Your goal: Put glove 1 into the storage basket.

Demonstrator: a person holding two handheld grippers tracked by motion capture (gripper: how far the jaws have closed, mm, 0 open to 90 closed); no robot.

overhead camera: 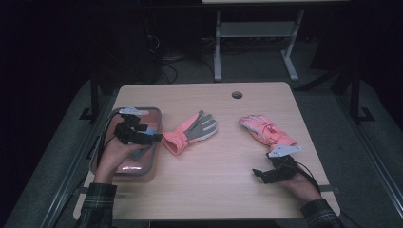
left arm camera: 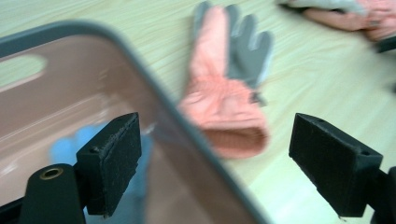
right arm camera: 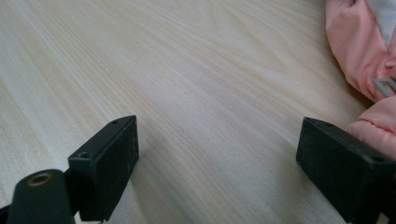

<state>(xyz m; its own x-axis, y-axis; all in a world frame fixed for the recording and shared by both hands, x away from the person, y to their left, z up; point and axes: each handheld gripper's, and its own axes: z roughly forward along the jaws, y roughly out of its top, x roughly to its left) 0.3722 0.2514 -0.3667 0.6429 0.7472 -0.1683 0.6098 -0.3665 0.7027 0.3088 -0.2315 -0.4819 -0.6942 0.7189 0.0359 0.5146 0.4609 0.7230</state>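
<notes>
Worktop has a grey bin at its left edge with a blue glove already dropped inside. Left gripper hangs over the bin, jaws spread and empty; next up is probably the pink-and-grey glove just right of the bin. Right gripper idles well right of the bin, jaws wide too.

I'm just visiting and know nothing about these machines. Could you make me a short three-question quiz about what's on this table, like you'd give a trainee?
1. True or false: the left gripper hangs over the bin with its jaws open and nothing between them.
2. How many pink gloves lie on the bare table? A) one B) two C) three
3. What blue thing lies inside the bin?

Key
1. True. The left gripper view shows both jaws wide apart above the bin's rim.
2. B. The glove with the grey palm lies beside the bin; the other pink glove lies near the right gripper.
3. It looks like a blue glove, blurred in the left gripper view.
</notes>
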